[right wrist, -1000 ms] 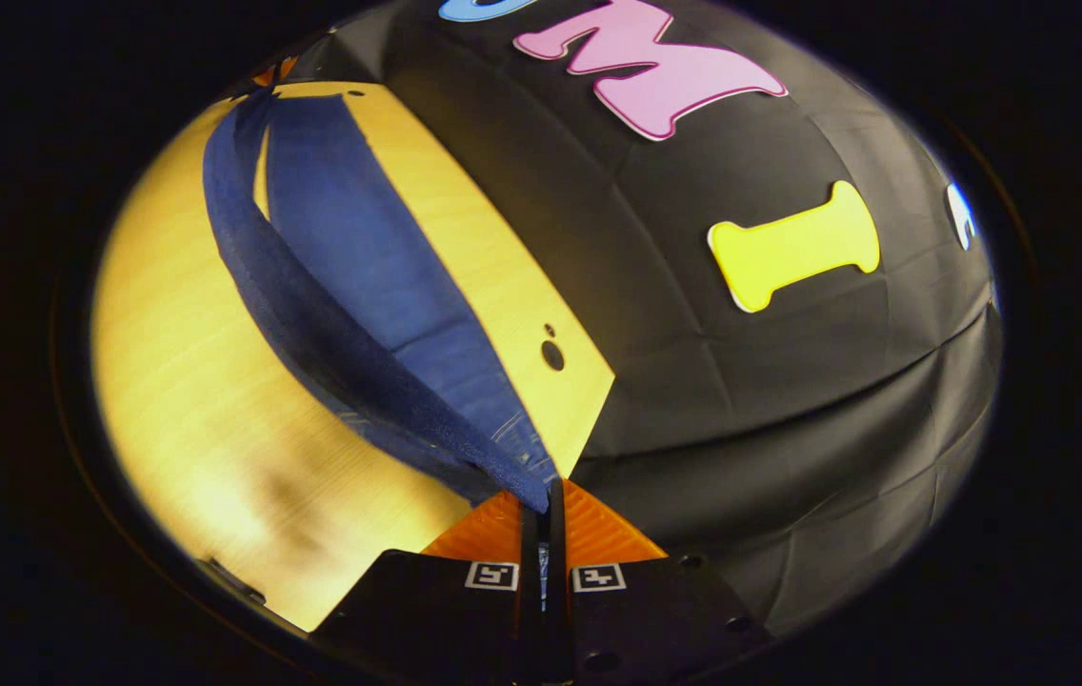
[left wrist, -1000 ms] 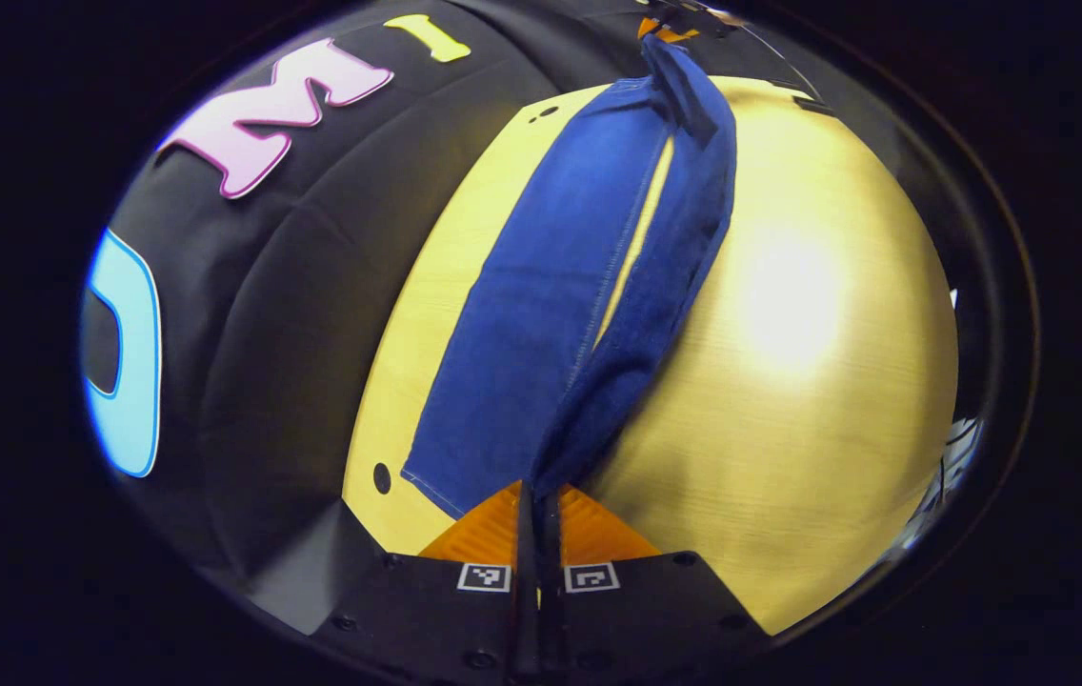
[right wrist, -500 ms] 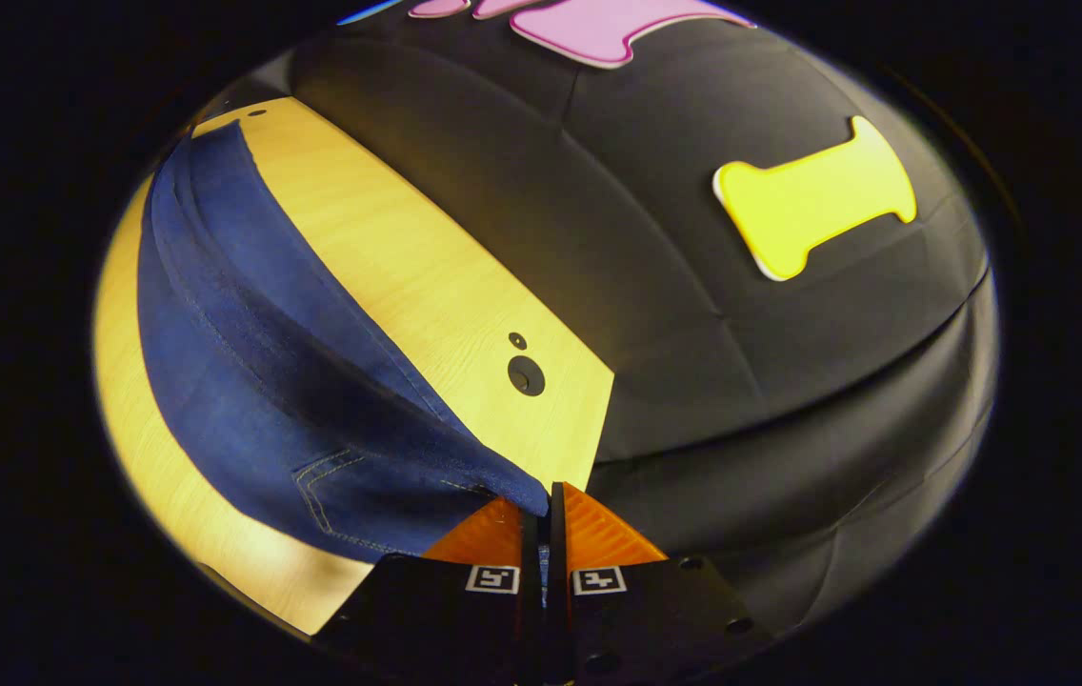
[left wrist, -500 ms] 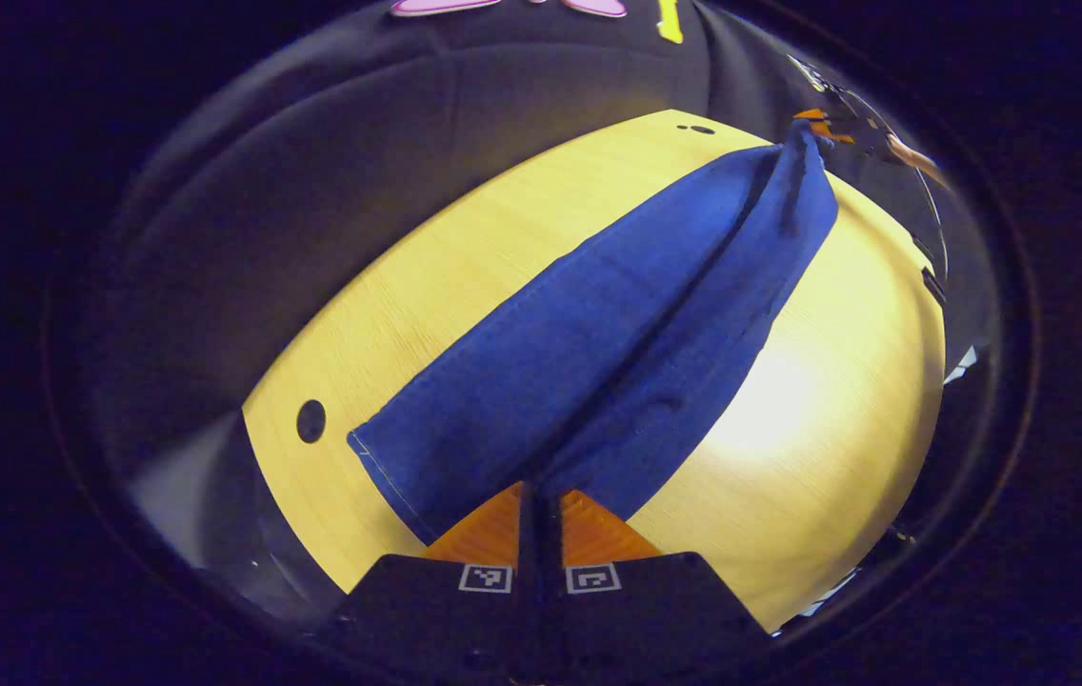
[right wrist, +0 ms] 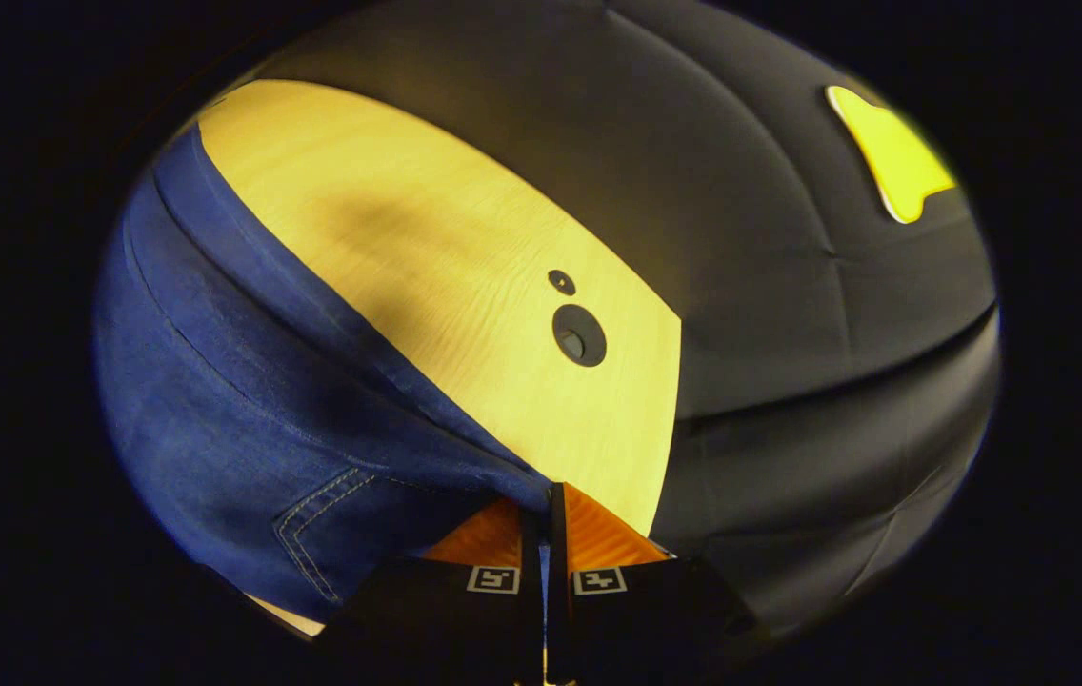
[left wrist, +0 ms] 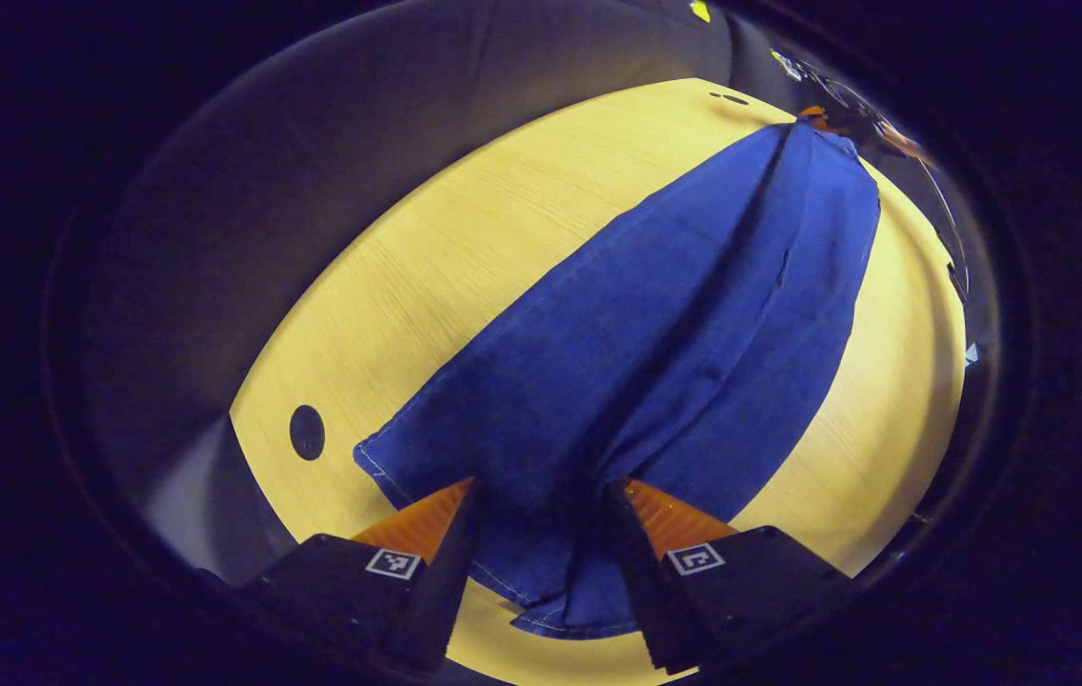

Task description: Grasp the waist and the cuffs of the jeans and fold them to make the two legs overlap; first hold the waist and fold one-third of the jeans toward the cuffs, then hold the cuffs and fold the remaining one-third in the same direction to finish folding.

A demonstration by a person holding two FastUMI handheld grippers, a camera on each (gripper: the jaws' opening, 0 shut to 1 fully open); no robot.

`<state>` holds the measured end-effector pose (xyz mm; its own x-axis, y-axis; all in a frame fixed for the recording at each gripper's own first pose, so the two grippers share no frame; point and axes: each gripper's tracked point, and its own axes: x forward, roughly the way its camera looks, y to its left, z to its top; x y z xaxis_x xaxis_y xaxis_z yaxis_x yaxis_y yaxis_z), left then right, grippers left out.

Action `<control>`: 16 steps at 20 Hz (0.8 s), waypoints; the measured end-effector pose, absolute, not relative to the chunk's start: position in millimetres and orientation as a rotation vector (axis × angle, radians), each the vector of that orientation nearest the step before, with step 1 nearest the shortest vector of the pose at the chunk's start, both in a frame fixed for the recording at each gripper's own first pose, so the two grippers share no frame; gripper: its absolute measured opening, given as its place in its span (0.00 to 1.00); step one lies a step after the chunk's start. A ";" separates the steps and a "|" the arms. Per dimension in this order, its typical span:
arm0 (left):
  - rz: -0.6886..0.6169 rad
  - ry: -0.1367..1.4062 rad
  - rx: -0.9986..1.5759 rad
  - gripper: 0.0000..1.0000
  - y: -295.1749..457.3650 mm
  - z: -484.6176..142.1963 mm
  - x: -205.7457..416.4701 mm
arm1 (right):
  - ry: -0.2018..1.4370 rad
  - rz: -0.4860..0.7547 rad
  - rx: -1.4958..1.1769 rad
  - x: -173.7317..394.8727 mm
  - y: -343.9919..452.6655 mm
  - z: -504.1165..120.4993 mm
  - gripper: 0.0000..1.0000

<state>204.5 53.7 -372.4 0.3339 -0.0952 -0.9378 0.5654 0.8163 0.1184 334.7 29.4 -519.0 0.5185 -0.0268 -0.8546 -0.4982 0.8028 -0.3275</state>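
The jeans [left wrist: 655, 324] lie long and flat on the yellow table [left wrist: 427, 276]. One leg lies on top of the other, so the first fold, the one that stacks the two legs, looks done. In the left gripper view, the left gripper [left wrist: 541, 534] is over the cuffs [left wrist: 541, 572]. Its two orange fingers [left wrist: 422, 519] are spread wide, one on each side of the cloth, and they do not squeeze it. The cuffs rest loose on the table between them. In the right gripper view, the right gripper [right wrist: 544, 524] is at the waist [right wrist: 465, 476], near a back pocket [right wrist: 322, 534]. Its fingers [right wrist: 598, 534] are pressed close together, with only a thin gap. The waist edge runs right into that gap, so it looks like they pinch the waist, but the spot where they meet the cloth is too small to be sure. That gripper also shows far off at the top of the left gripper view [left wrist: 822, 116], at the other end of the jeans. Two folds are left, I think. The waist has to be carried a third of the way toward the cuffs. Then the cuffs have to be picked up and folded over the rest. The jeans are not short yet, so neither fold has been made.
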 end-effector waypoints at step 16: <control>0.011 0.993 0.492 0.97 152.4 -303.6 219.6 | 0.949 0.244 -0.474 339.9 22.5 -481.0 0.27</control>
